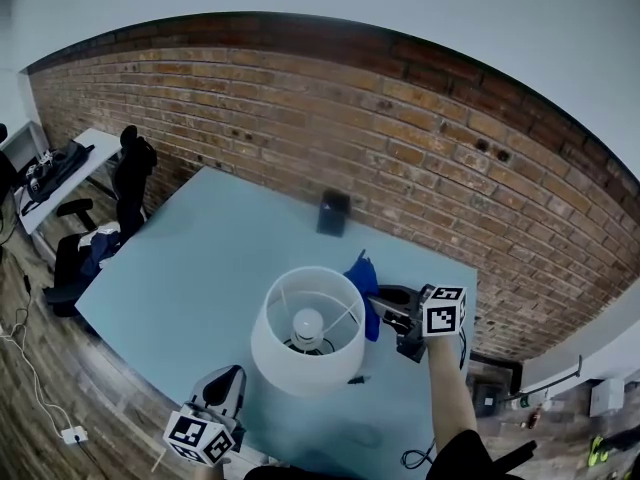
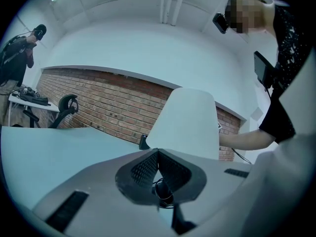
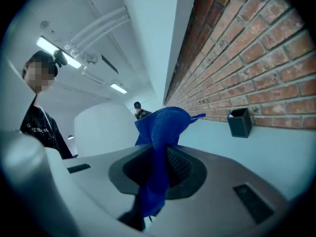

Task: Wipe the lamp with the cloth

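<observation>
A lamp with a white shade (image 1: 307, 333) stands on the pale blue table (image 1: 210, 258), its bulb visible from above. My right gripper (image 1: 385, 306) is just right of the shade, shut on a blue cloth (image 1: 364, 286) that rests against the shade's right side. In the right gripper view the cloth (image 3: 163, 127) is bunched between the jaws, with the shade (image 3: 101, 127) to its left. My left gripper (image 1: 226, 388) hovers near the table's front edge, down-left of the lamp. Its jaws are shut with nothing in them, and the shade (image 2: 190, 122) rises just ahead of the left gripper (image 2: 157, 154).
A small black box (image 1: 333, 213) stands on the table at the back, near the brick wall (image 1: 420, 138); it also shows as the box (image 3: 240, 122) in the right gripper view. A black office chair (image 1: 125, 183) and a desk stand beyond the table's left edge. A cable (image 1: 415, 455) lies near the front right.
</observation>
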Tool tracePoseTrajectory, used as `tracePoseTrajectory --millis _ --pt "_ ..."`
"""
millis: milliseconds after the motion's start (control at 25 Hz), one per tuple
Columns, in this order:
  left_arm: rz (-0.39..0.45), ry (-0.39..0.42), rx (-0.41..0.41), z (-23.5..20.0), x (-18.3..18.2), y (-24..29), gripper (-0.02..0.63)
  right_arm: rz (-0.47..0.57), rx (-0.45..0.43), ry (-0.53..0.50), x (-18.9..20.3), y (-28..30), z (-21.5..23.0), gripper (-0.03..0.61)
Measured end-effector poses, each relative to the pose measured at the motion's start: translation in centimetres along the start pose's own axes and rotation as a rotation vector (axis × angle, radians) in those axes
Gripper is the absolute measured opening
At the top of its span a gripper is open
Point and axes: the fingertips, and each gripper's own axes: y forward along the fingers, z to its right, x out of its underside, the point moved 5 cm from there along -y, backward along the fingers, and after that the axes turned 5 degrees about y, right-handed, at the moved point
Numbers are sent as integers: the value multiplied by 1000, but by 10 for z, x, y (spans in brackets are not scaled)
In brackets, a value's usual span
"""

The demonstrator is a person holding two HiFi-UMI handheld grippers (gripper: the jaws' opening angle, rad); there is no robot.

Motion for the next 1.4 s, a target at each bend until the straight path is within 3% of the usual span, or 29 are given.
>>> tracePoseTrajectory --millis 120,200,280,440,560,720,960,1280,1400 --pt "6 9 -3 -4 -4 3 9 -123 91 -11 8 2 21 60" --pt "10 15 -7 -7 -8 5 9 -144 78 -40 -12 4 18 60" --pt "17 22 -11 -10 -12 7 9 -90 -12 -101 -52 8 -1 60" --pt "18 44 -11 -14 -15 13 9 24 -272 -188 -128 20 -53 60" --pt "27 88 -1 -18 -26 23 9 -23 -418 -159 -146 39 -71 60" --pt "51 108 5 -19 -38 31 9 -159 -491 -74 -132 63 -66 60" --pt "43 83 -3 -13 -32 31 9 -276 -435 -55 -90 82 -34 60" --pt "33 58 -28 -13 -20 21 9 -351 -301 73 -44 101 18 60" --pt "35 56 -37 -14 -20 19 9 -373 -240 29 -47 102 28 60"
